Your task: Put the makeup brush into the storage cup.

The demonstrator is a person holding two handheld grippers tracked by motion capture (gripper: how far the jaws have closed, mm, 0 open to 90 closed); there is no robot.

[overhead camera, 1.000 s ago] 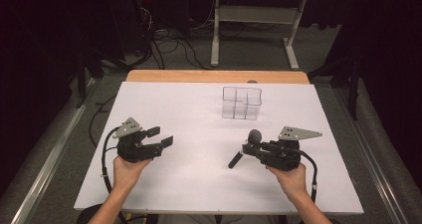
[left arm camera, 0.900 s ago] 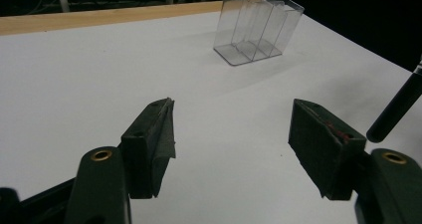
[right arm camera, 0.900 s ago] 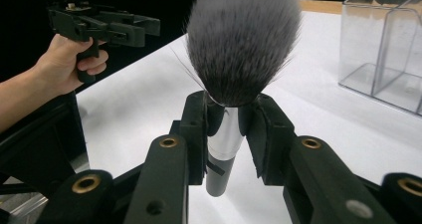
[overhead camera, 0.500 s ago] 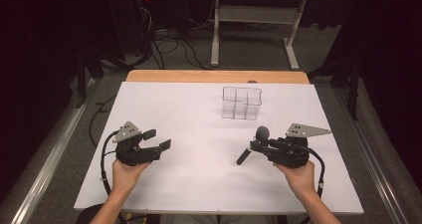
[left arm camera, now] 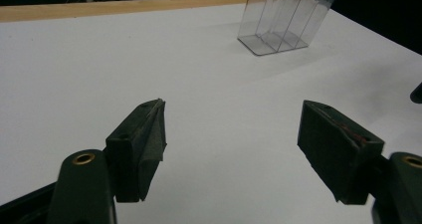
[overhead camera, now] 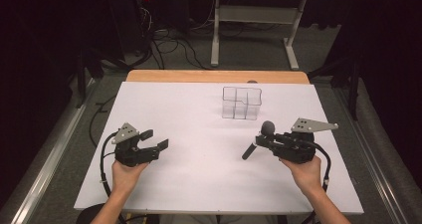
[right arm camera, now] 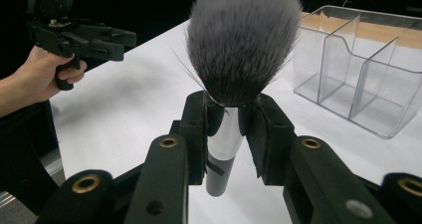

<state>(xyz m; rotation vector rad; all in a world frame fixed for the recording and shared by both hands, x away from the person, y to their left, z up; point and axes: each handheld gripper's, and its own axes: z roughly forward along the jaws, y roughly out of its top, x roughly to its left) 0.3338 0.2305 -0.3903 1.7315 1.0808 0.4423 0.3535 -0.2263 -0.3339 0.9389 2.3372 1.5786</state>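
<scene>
Right now the right gripper is clamped on a makeup brush, its jaws pressed against the silver ferrule just under the bristles. The brush has a full, rounded head of grey bristles with paler tips, a shiny metal collar and a dark handle below. In the right gripper view the head stands up above the jaws and the handle pokes down between them. From the high view, the brush juts out from the right gripper at a slant, its head toward the far side and its handle end toward the middle of the white table, held off the surface.

Off to the other side, the left gripper has just been opening; its jaws now stand wide with nothing between them, only bare table beneath, as the left gripper view shows.

Farther back sits a clear organizer, divided into a few compartments, all of them empty. It stands near the brush head but apart from it, toward the far edge.
</scene>
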